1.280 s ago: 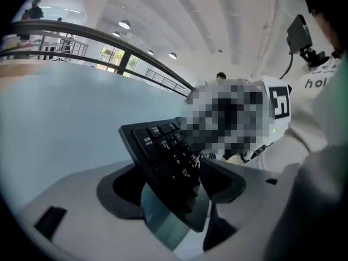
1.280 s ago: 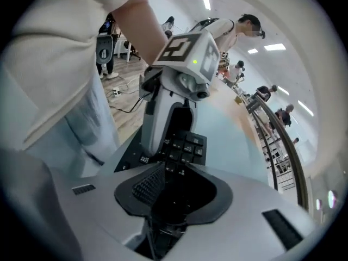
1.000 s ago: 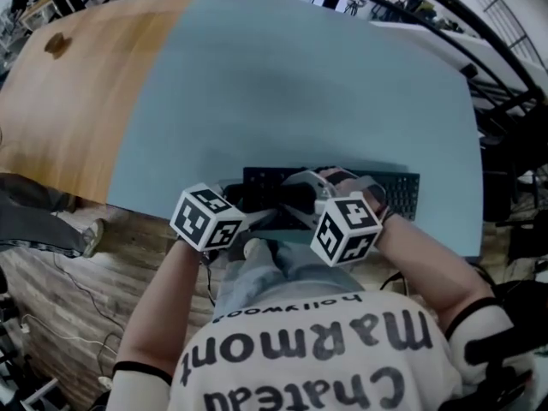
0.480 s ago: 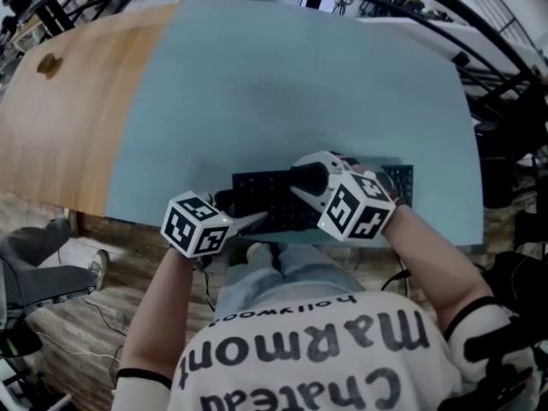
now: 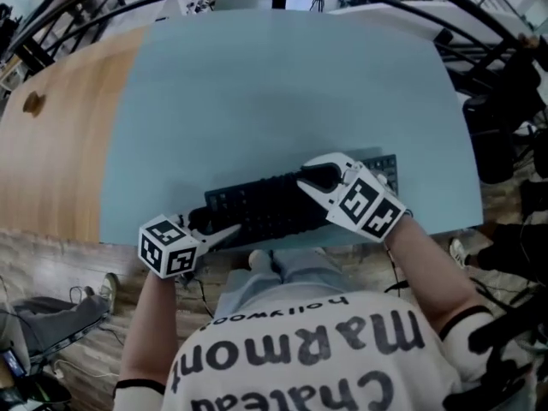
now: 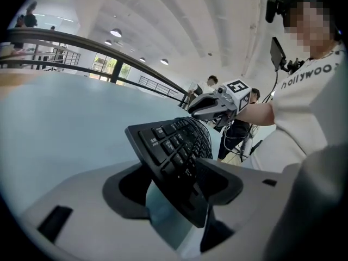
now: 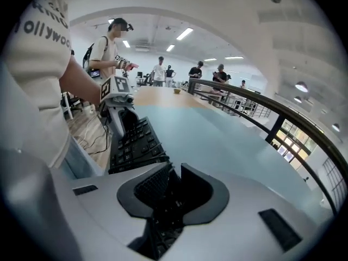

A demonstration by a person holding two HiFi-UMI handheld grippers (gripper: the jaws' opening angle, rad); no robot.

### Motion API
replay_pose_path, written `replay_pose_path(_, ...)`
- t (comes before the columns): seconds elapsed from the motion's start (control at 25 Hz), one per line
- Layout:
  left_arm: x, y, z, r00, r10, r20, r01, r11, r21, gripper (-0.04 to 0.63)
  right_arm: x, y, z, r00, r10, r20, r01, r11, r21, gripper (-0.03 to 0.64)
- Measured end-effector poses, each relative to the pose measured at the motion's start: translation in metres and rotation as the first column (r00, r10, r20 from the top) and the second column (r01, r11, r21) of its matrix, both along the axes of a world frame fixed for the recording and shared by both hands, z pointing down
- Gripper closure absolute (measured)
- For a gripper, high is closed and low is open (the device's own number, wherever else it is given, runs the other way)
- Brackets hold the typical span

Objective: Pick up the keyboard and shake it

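Pick-up in hand: the left tool (image 5: 227,231), jaws wide and just closing, appears clamped on the left end of the black keyboard (image 5: 265,205), which sits slanted between them. The right tool (image 5: 310,180), jaws narrow and also just closing, pinches its right part. The keyboard sits askew at the blue tabletop's (image 5: 282,84) near edge. Next, likely: raise it clear, both grips firm, then shake.

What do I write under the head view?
The left gripper and right gripper, jaws just closing, hold the black keyboard by its ends over the blue table.
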State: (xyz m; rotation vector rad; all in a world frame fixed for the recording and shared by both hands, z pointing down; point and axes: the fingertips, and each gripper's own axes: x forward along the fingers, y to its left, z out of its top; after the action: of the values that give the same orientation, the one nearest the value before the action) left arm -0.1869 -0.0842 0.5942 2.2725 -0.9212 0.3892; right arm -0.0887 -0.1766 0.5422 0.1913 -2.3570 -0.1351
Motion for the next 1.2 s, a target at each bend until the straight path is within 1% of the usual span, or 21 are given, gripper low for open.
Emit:
replay_pose_path(0.12,0.017,-0.011,-0.007,1.000,0.002,0.017,-0.002,1.000,0.014,0.341,0.045,-0.025,-0.016,0.994,0.086,0.067,-0.084,0.996,-0.026,0.525)
replay_pose_path(0.2,0.012,-0.013,-0.012,0.999,0.009,0.031,-0.010,1.000,0.008,0.342,0.064,-0.040,-0.031,0.979,0.167,0.120,-0.161,0.985,-0.058,0.542)
replay_pose_path(0.36,-0.004,-0.009,-0.015,0.998,0.022,0.062,-0.020,0.999,-0.026,0.347,0.106,-0.060,-0.047,0.931,0.316,0.183,-0.290,0.945,-0.154,0.548)
replay_pose_path(0.44,-0.005,-0.009,-0.018,0.998,0.017,0.064,-0.015,0.999,-0.039,0.347,0.136,-0.069,-0.051,0.906,0.381,0.185,-0.347,0.918,-0.192,0.548)
replay_pose_path(0.52,-0.006,-0.009,-0.020,0.998,0.011,0.067,-0.008,0.998,-0.054,0.344,0.165,-0.077,-0.052,0.888,0.425,0.174,-0.389,0.897,-0.209,0.548)
replay_pose_path(0.64,-0.007,-0.009,-0.019,0.997,0.004,0.077,0.003,0.996,-0.093,0.339,0.198,-0.085,-0.044,0.879,0.448,0.160,-0.409,0.883,-0.229,0.545)
replay_pose_path(0.72,-0.008,-0.008,-0.014,0.997,-0.001,0.075,0.011,0.992,-0.123,0.333,0.211,-0.087,-0.035,0.878,0.454,0.151,-0.405,0.874,-0.269,0.536)
replay_pose_path(0.76,-0.009,-0.007,-0.011,0.997,-0.004,0.072,0.014,0.991,-0.136,0.330,0.217,-0.087,-0.030,0.879,0.454,0.143,-0.399,0.867,-0.298,0.497)
replay_pose_path(0.8,-0.010,-0.007,-0.009,0.997,-0.008,0.070,0.018,0.989,-0.147,0.326,0.221,-0.086,-0.025,0.882,0.453,0.132,-0.392,0.859,-0.329,0.430)
replay_pose_path(0.84,-0.011,-0.007,-0.007,0.997,-0.013,0.071,0.024,0.987,-0.156,0.322,0.224,-0.085,-0.020,0.884,0.451,0.120,-0.385,0.851,-0.358,0.394)
replay_pose_path(1.0,-0.014,-0.009,-0.008,0.996,-0.047,0.082,0.061,0.982,-0.177,0.311,0.228,-0.085,0.002,0.893,0.444,0.076,-0.365,0.812,-0.456,0.391)
replay_pose_path(1.08,-0.015,-0.008,-0.007,0.995,-0.055,0.087,0.070,0.981,-0.183,0.311,0.229,-0.086,0.013,0.893,0.447,0.050,-0.365,0.785,-0.500,0.380)
replay_pose_path(1.2,-0.014,-0.009,-0.009,0.991,-0.053,0.122,0.077,0.977,-0.198,0.311,0.230,-0.090,0.026,0.891,0.454,0.011,-0.369,0.737,-0.566,0.368)
